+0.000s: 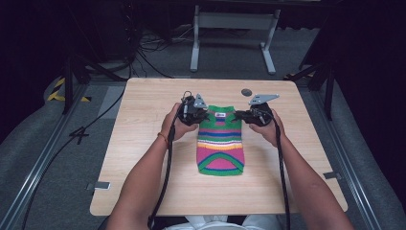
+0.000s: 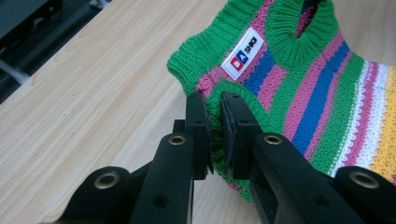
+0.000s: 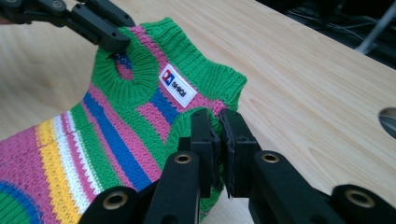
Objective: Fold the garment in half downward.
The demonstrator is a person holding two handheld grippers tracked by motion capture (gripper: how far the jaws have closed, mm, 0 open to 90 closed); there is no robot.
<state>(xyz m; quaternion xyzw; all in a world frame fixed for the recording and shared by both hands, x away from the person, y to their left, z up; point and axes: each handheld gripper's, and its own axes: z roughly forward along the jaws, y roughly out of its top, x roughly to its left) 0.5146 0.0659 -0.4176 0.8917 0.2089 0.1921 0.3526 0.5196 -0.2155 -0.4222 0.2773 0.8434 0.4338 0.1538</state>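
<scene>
A small knitted sweater point(image 1: 220, 143) with green, pink, blue, white and yellow stripes lies lengthwise on the wooden table point(image 1: 143, 143), its collar end farthest from me. My left gripper point(image 1: 203, 115) is shut on the sweater's left armhole edge point(image 2: 214, 112), and the knit is pinched between its pads. My right gripper point(image 1: 238, 115) is shut on the right armhole edge point(image 3: 218, 122). Both upper corners are lifted a little off the table. A white label point(image 2: 243, 52) sits below the green collar. In the right gripper view the left gripper point(image 3: 109, 39) shows at the far armhole.
A round dark hole point(image 1: 246, 92) sits in the tabletop behind the sweater, also seen as the hole point(image 3: 390, 119) at the right edge. Behind the table stand a grey metal frame point(image 1: 234, 28) and loose cables point(image 1: 143, 52) on the floor. Bare wood lies on both sides.
</scene>
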